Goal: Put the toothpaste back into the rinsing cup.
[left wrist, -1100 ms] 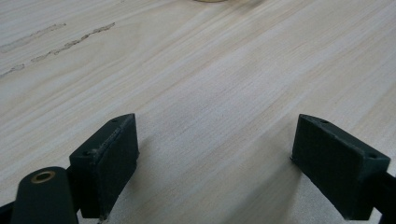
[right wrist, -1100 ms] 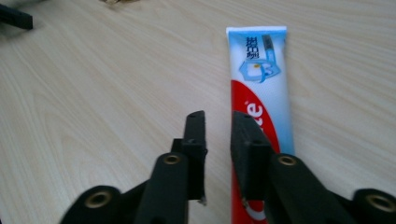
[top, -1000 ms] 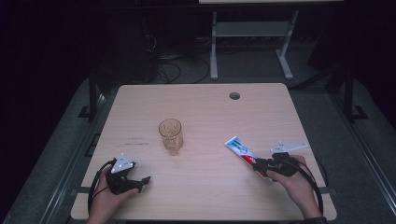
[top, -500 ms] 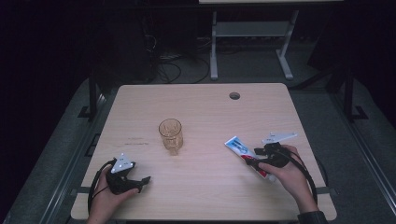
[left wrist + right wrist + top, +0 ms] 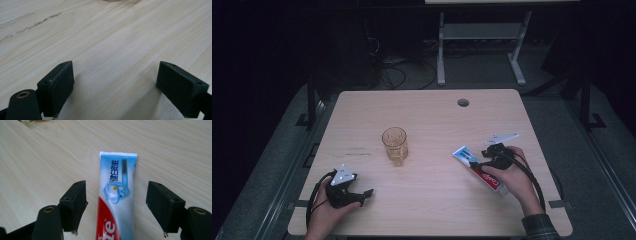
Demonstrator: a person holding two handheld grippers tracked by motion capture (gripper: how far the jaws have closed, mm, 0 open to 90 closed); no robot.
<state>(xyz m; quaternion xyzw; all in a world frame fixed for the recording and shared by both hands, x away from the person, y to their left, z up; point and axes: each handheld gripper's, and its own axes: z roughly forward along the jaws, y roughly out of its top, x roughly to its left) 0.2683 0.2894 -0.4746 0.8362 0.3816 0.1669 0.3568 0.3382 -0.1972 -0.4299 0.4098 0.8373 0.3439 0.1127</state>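
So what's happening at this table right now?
A person sits at a wooden table with a gripper in each hand. The right gripper is over a toothpaste tube lying flat on the table; its jaws have just been opening and stand apart on either side of the tube without touching it. The left gripper rests open on bare wood near the front edge. A glass cup stands upright in the middle, untouched.

Dim lab-like room: bare wooden table, floor cables, metal stand behind.
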